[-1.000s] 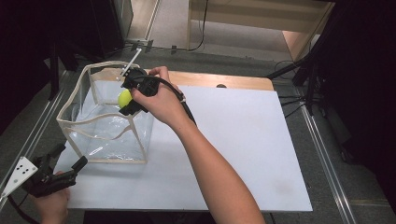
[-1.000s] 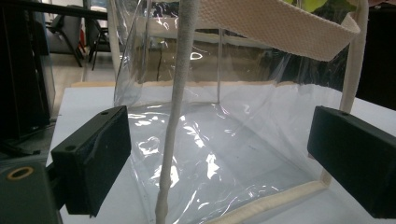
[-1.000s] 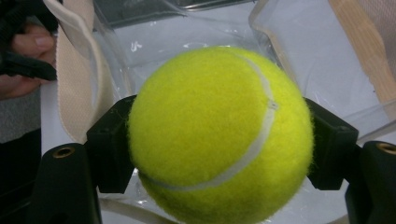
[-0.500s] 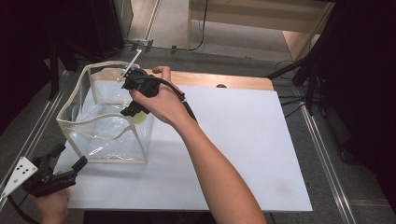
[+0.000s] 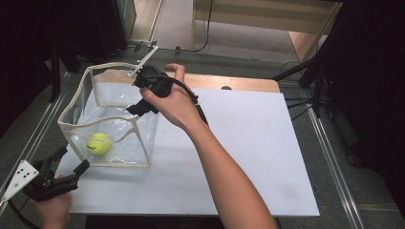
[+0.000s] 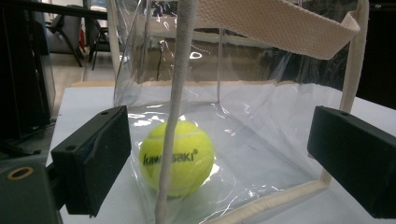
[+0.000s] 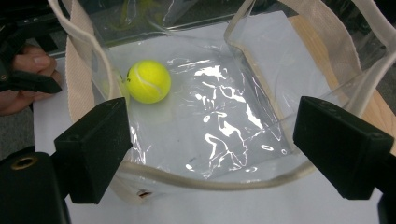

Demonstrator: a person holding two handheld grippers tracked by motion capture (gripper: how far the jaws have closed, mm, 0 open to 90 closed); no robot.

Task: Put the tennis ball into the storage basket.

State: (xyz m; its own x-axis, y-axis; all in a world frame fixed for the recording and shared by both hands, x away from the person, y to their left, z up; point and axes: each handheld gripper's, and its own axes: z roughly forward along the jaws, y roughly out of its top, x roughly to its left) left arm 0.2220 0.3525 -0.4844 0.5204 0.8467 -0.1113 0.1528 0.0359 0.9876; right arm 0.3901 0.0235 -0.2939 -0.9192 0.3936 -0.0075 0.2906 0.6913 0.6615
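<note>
A clear plastic bag (image 5: 112, 64) with cream trim stands open on the left of the white board (image 5: 248, 143). A yellow tennis ball (image 5: 98, 143) lies on the bag's floor at its near-left corner. My right gripper (image 5: 137, 109) hovers over the bag's right rim, open and holding nothing; in the right gripper view the ball (image 7: 148, 81) lies beyond the open gripper (image 7: 215, 149), inside the bag (image 7: 77, 70). My left gripper (image 5: 71, 160) rests open just outside the near-left corner. In the left gripper view the ball (image 6: 177, 156) sits behind the bag's wall (image 6: 280, 23), ahead of the open gripper (image 6: 219, 163).
A wooden strip (image 5: 239, 82) runs along the board's far edge. Metal rails (image 5: 329, 157) flank the table on both sides. A dark stand and cables (image 5: 305, 71) sit at the far right. The board's right half is bare white surface.
One second ago the right gripper held the ball over the bag. It has opened, and the ball has dropped to the bag's floor and rolled to the near-left corner. The left gripper stayed put.
</note>
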